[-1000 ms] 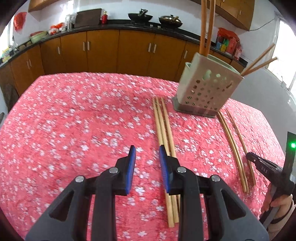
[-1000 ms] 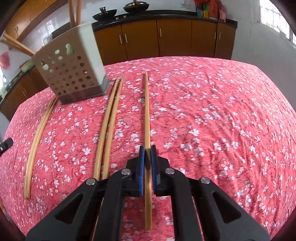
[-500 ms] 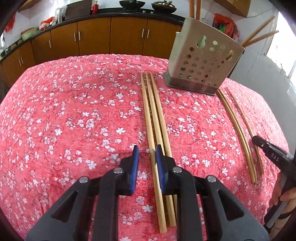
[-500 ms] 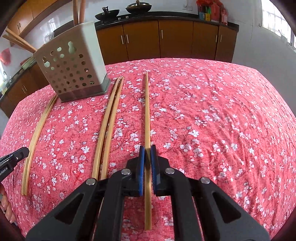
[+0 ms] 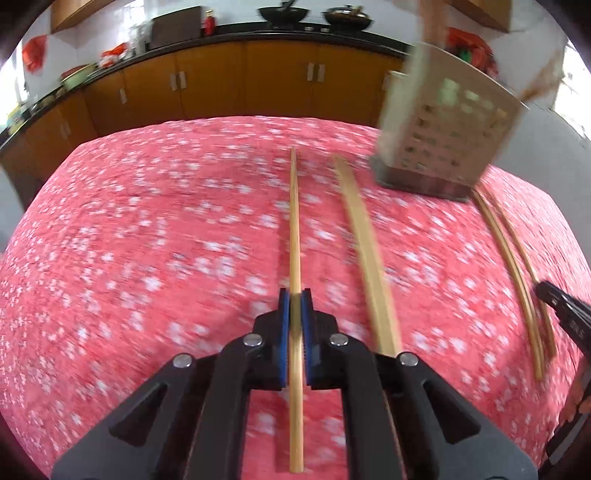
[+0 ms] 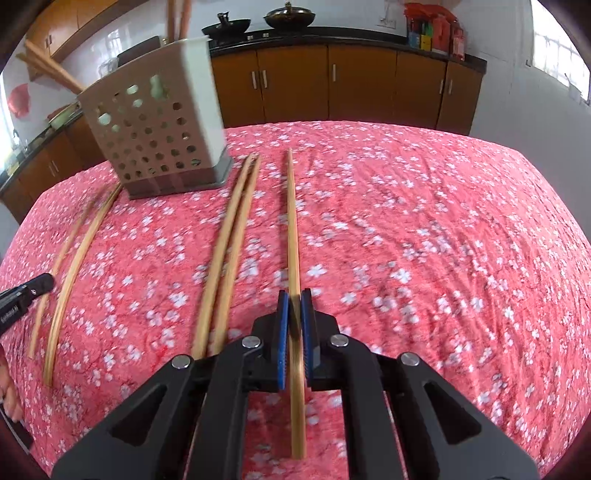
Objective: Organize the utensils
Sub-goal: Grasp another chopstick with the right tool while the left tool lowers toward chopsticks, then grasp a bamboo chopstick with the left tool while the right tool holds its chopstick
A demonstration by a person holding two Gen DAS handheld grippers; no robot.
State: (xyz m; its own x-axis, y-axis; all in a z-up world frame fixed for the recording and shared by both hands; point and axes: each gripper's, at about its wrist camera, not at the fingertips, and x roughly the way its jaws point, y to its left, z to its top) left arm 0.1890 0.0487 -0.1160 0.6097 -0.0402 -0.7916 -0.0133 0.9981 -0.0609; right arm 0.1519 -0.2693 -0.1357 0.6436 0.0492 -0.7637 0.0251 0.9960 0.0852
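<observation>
Both hand-held grippers are pinching 1 chopstick each: the left hand-held gripper (image 5: 294, 301) is clamping a chopstick (image 5: 294, 221), the right hand-held gripper (image 6: 294, 301) another chopstick (image 6: 293, 229). Beyond them, 2 loose pairs (image 6: 229, 251) are lying on the floral table (image 6: 424, 221), and farther back a perforated holder (image 6: 159, 136) is standing with chopsticks inside.

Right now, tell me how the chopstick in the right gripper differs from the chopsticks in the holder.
The held chopstick is clamped between the shut pads of the right gripper; no gripper touches the stored chopsticks.
The held chopstick runs low and nearly flat over the cloth; the stored chopsticks stand or lean out of the holder.
The held chopstick shows from end to end; only the upper ends of the stored chopsticks show.
All are plain light wood.
</observation>
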